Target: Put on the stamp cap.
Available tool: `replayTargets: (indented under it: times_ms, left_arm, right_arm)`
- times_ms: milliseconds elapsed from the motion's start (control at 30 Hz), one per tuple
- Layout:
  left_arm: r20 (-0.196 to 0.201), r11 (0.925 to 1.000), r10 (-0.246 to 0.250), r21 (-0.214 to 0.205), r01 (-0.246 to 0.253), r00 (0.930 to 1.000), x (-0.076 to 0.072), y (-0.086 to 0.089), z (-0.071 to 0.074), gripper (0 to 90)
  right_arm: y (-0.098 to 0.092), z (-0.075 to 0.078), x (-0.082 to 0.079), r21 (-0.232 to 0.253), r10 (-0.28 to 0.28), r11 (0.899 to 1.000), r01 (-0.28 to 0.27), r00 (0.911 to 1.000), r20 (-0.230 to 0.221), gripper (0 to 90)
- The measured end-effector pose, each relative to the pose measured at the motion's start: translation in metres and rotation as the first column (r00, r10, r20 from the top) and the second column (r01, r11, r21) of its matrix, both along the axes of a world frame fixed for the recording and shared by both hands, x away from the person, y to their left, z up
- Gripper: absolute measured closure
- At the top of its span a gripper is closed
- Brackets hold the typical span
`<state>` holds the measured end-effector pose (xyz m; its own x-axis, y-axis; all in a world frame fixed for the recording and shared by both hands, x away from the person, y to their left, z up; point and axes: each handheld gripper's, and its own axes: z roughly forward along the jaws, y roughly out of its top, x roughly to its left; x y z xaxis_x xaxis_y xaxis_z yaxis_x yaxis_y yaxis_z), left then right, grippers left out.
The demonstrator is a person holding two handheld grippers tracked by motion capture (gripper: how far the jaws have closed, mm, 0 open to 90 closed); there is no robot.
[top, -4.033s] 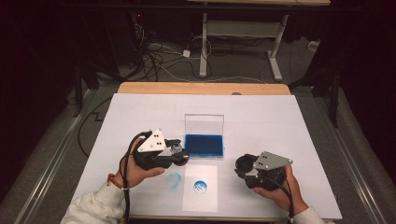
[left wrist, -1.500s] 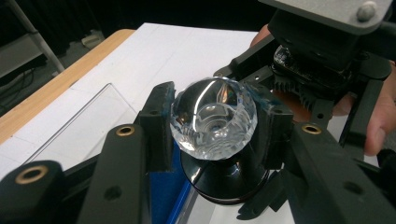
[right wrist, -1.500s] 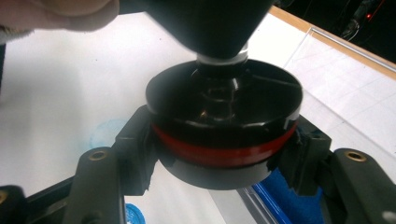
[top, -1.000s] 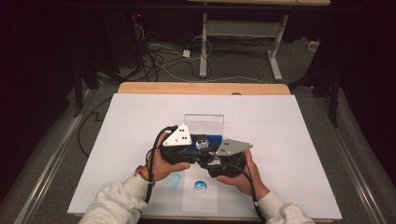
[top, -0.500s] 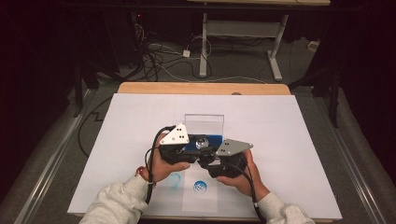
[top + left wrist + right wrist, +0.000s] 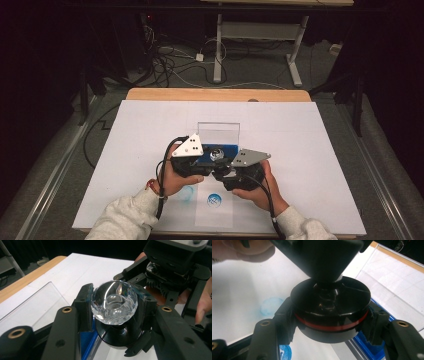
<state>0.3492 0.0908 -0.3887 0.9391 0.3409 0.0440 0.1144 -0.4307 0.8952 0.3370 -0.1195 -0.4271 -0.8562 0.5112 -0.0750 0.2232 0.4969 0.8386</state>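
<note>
1. Left gripper [image 6: 202, 167]: jaws clamped on the faceted crystal knob [image 6: 114, 302] of a stamp. In the left gripper view the knob sits square between the pads, one at 9 o'clock, one at 3 o'clock.
2. Stamp held at table centre, just above the blue ink pad [image 6: 220, 150], which lies in an open clear case [image 6: 218, 131]. Case lid stands at 12 o'clock from the hands.
3. Stamp's long axis runs knob to black base [image 6: 332, 307], and the two grippers split it: knob end left, base end right.
4. Right gripper [image 6: 231, 175]: jaws closed on the base's rim, at its red band [image 6: 332, 326].
5. Key relation: both grippers hold the stamp, touching, neither nearer. Judgement: any next move is a pull or twist along that axis.
6. Stamped blue marks [image 6: 215, 200] on the white paper [image 6: 300, 140] at 6 o'clock, near the wrists.
</note>
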Motion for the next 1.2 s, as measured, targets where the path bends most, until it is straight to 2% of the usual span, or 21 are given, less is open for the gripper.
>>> replayTargets:
  times_ms: [133,200,300,367,467,567,700,767,867,967,1200]
  left_arm:
    - [-0.033,0.9999,-0.013,-0.012,0.013,0.9994,0.0026,0.0031,-0.0007,55.1]
    - [-0.042,0.9998,-0.015,-0.012,0.014,0.9990,0.0032,0.0032,-0.0020,55.0]
    - [-0.038,0.9998,-0.020,0.004,0.020,0.9991,0.0026,0.0020,-0.0019,55.1]
    - [-0.045,0.9998,-0.022,0.000,0.022,0.9987,0.0026,0.0012,-0.0033,55.1]
    - [-0.028,0.9997,-0.019,0.013,0.019,0.9994,0.0012,-0.0001,-0.0036,55.0]
    - [-0.037,0.9998,-0.014,0.013,0.014,0.9992,0.0019,-0.0001,-0.0038,55.0]
    - [-0.015,0.9991,-0.003,0.043,0.004,0.9999,-0.0004,-0.0028,-0.0024,55.0]
    - [-0.011,0.9992,0.002,0.039,-0.001,0.9999,-0.0010,-0.0032,-0.0019,55.1]
    - [-0.003,0.9984,0.002,0.057,-0.002,1.0000,-0.0014,-0.0043,-0.0019,55.1]
    - [0.000,0.9983,0.004,0.058,-0.004,1.0000,-0.0012,-0.0038,-0.0012,55.1]
    - [0.007,0.9986,0.006,0.053,-0.006,1.0000,-0.0021,-0.0018,0.0019,55.1]
  right_arm:
    - [-0.0001,0.0008,-0.0013,-0.025,0.007,1.000,-0.007,0.9998,0.021,39.0]
    - [-0.0004,0.0008,-0.0014,-0.029,0.011,1.000,-0.011,0.9998,0.015,39.0]
    - [0.0002,0.0003,-0.0021,-0.036,0.011,0.999,-0.011,0.9998,0.018,39.1]
    - [0.0010,0.0001,-0.0034,-0.054,0.019,0.998,-0.017,0.9994,0.031,39.1]
    - [0.0027,-0.0002,-0.0043,-0.081,0.007,0.997,-0.004,0.9995,0.031,39.0]
    - [0.0023,-0.0004,-0.0035,-0.062,0.004,0.998,-0.002,0.9997,0.023,39.0]
    - [0.0018,-0.0028,-0.0019,-0.057,0.012,0.998,-0.011,0.9998,0.015,38.9]
    - [0.0008,-0.0027,-0.0006,-0.048,0.021,0.999,-0.021,0.9998,0.005,38.7]
    - [0.0009,-0.0045,-0.0009,-0.051,0.019,0.999,-0.018,0.9997,0.016,38.6]
    - [0.0004,-0.0060,-0.0005,-0.034,0.019,0.999,-0.019,0.9997,0.012,38.5]
    - [-0.0014,-0.0050,-0.0020,-0.022,0.016,1.000,-0.015,0.9984,0.053,38.2]
